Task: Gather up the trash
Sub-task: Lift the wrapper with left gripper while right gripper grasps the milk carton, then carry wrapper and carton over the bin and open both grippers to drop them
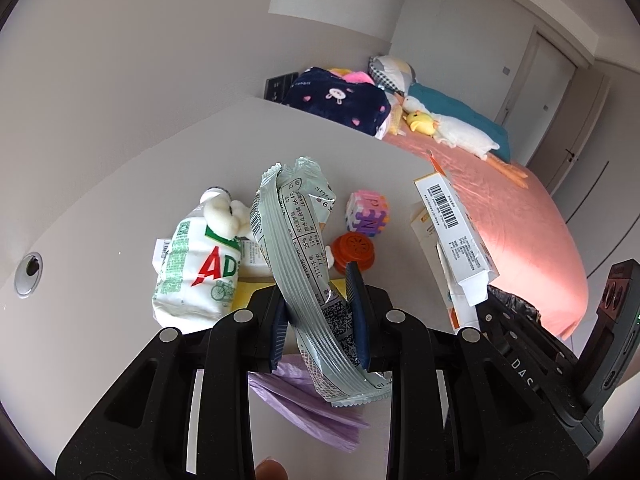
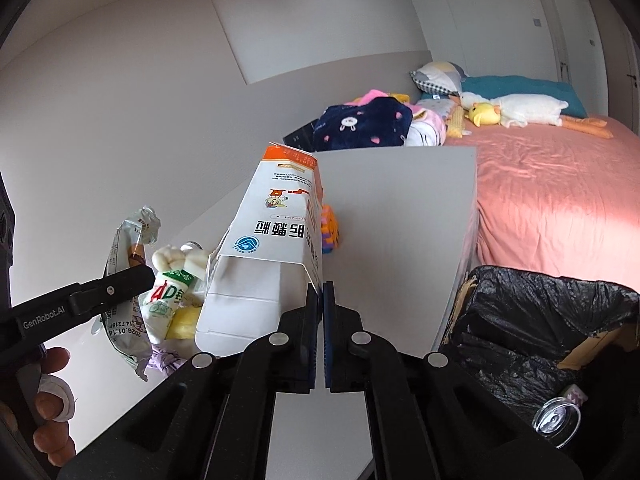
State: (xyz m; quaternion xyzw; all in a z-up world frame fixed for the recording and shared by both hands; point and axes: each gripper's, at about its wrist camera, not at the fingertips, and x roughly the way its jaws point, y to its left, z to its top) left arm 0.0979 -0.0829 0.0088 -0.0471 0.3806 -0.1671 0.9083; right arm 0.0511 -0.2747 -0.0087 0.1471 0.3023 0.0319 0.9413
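My left gripper (image 1: 320, 312) is shut on a silver-green snack wrapper (image 1: 296, 248) and holds it above the grey table (image 1: 120, 208); the wrapper also shows in the right wrist view (image 2: 120, 280). My right gripper (image 2: 322, 300) is shut on the wall of an open white and orange carton (image 2: 264, 248), held tilted above the table; the carton shows in the left wrist view (image 1: 452, 232). A bin lined with a black bag (image 2: 532, 320) stands at the table's right end, with a clear plastic lid (image 2: 558, 424) inside.
On the table lie a white AD bottle (image 1: 192, 268), a small white plush (image 1: 226, 214), an orange cap (image 1: 354, 250), a colourful foam cube (image 1: 368, 212), a yellow item (image 1: 244, 296) and purple plastic (image 1: 316, 408). A pink bed (image 2: 560, 200) with toys stands behind.
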